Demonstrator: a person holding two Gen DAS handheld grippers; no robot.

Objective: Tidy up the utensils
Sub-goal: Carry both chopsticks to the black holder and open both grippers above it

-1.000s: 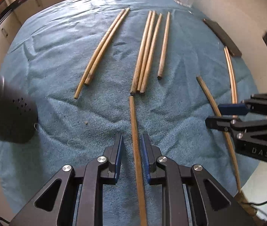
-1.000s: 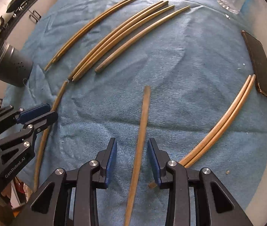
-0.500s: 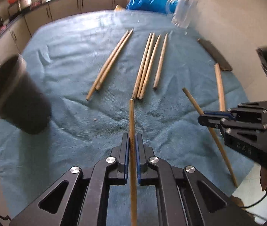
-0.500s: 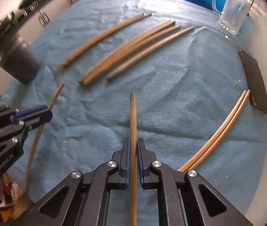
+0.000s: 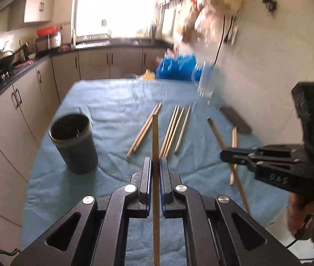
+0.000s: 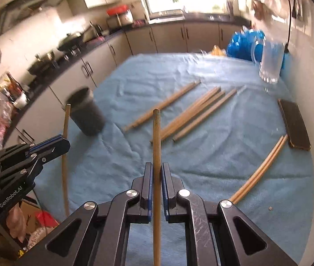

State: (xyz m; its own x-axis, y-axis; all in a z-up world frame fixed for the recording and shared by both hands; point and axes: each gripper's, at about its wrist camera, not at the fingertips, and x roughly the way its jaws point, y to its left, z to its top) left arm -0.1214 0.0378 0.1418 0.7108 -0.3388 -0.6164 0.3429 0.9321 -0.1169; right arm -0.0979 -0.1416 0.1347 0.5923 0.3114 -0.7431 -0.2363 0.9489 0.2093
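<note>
My left gripper (image 5: 156, 168) is shut on a wooden chopstick (image 5: 155, 137) and holds it lifted above the blue cloth (image 5: 117, 102). My right gripper (image 6: 156, 173) is shut on another wooden chopstick (image 6: 156, 133), also lifted. The right gripper shows in the left wrist view (image 5: 225, 155), its chopstick (image 5: 218, 134) slanting through it. The left gripper shows in the right wrist view (image 6: 65, 144). A dark round holder cup (image 5: 73, 143) stands at the left on the cloth. Several chopsticks (image 5: 174, 130) lie in the middle, and a pair of chopsticks (image 6: 265, 168) lies at the right.
A black phone (image 6: 294, 124) lies near the right edge of the cloth. A clear glass mug (image 6: 271, 64) and a blue bag (image 6: 243, 42) stand at the far end. Kitchen cabinets (image 5: 12, 102) run along the left, a wall along the right.
Both grippers closed on a chopstick each, then lifted and tilted up, so the views now show the kitchen beyond the table. The holder cup has come into fuller view.
</note>
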